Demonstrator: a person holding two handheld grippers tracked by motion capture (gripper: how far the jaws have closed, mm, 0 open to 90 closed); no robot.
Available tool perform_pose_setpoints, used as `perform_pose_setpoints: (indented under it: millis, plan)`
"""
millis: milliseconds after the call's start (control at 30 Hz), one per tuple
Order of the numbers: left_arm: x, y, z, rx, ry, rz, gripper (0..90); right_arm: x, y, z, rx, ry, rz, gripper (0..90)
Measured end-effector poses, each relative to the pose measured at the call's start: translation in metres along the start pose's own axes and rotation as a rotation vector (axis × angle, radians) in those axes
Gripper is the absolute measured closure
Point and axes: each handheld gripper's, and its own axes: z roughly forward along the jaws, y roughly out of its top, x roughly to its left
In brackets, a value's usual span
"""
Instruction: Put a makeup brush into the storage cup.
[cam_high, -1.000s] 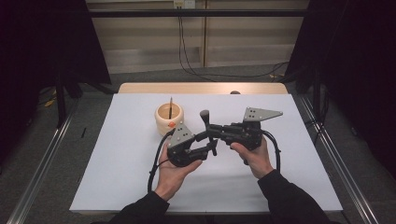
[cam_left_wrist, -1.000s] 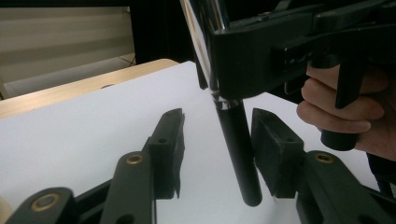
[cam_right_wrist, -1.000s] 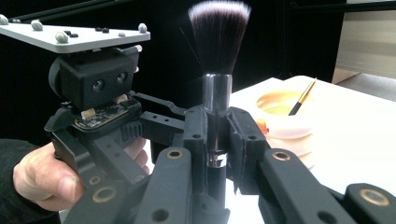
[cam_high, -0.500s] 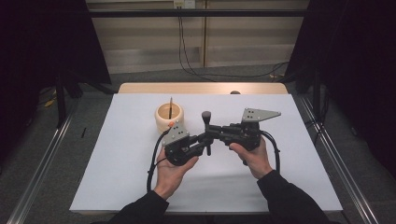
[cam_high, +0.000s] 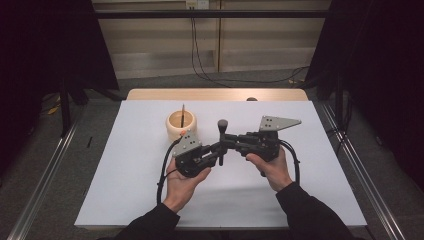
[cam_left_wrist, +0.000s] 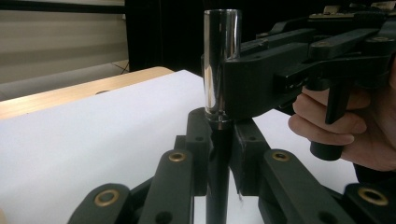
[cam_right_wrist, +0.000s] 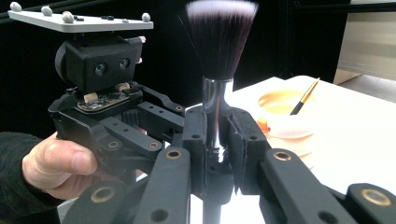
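Chrome and black, the brush (cam_high: 222, 137) stands upright above the middle of the desk (cam_high: 125, 175), held by both grippers at once. The right gripper (cam_high: 231, 144) has its jaws closed on the shiny ferrule. The left gripper (cam_high: 216, 150) has just been closing its jaws, and they now clamp the dark handle just below.

From the high view the brush is a small dark knob on a thin stem between the two hands, and the grippers meet nose to nose with their cables looping back toward the sleeves. This view also places the cup (cam_high: 181, 125) behind the left gripper, near it but apart.

The left gripper view gives the detail of the stacked grips: the brush (cam_left_wrist: 221, 65) rises as a mirror-like tube, the left gripper (cam_left_wrist: 219, 154) pinches the black shaft, and the right gripper (cam_left_wrist: 243, 86) crosses from the right, closed on the metal above.

The right gripper view adds the bristles: the brush (cam_right_wrist: 219, 42) has a dense dark tuft with pale tips. The right gripper (cam_right_wrist: 217, 140) squeezes the ferrule, the left gripper (cam_right_wrist: 154, 119) comes in from the left, and the cup (cam_right_wrist: 285, 116) stands behind with a thin paintbrush (cam_right_wrist: 306, 98) leaning in it.
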Motion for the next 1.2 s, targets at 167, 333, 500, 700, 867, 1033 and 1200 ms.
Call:
perform_pose_setpoints:
  millis: [167, 333, 500, 700, 867, 1033, 1200]
  plan:
    - [-0.0012, -0.0007, 0.0012, -0.002, 0.009, 0.001, 79.5, 0.0, 0.0007, -0.0003, -0.017, -0.013, 0.006, 70.4]
    - [-0.0016, -0.0009, 0.0022, 0.01, -0.002, 0.004, 79.5, -0.0005, 0.0009, -0.0012, -0.015, -0.025, 0.005, 58.6]
    - [-0.0005, -0.0012, 0.0021, 0.006, -0.007, 0.005, 79.5, 0.0003, 0.0014, -0.0012, -0.017, -0.032, 0.004, 40.1]
    - [0.0003, -0.0014, 0.0016, 0.007, -0.007, 0.01, 79.5, -0.0017, 0.0012, -0.0009, -0.02, -0.053, 0.02, 24.0]
    - [0.0019, -0.0013, 0.0002, 0.007, 0.001, 0.004, 79.5, -0.0027, 0.0018, -0.0018, -0.026, -0.062, 0.032, 11.5]
    - [0.0024, -0.0015, -0.0011, 0.007, 0.01, 0.005, 79.5, -0.0037, 0.0006, -0.0015, -0.023, -0.079, 0.03, 3.4]
    - [0.004, -0.0013, -0.0027, 0.001, 0.017, 0.007, 79.5, -0.003, 0.0005, -0.0027, -0.034, -0.126, 0.025, 5.0]
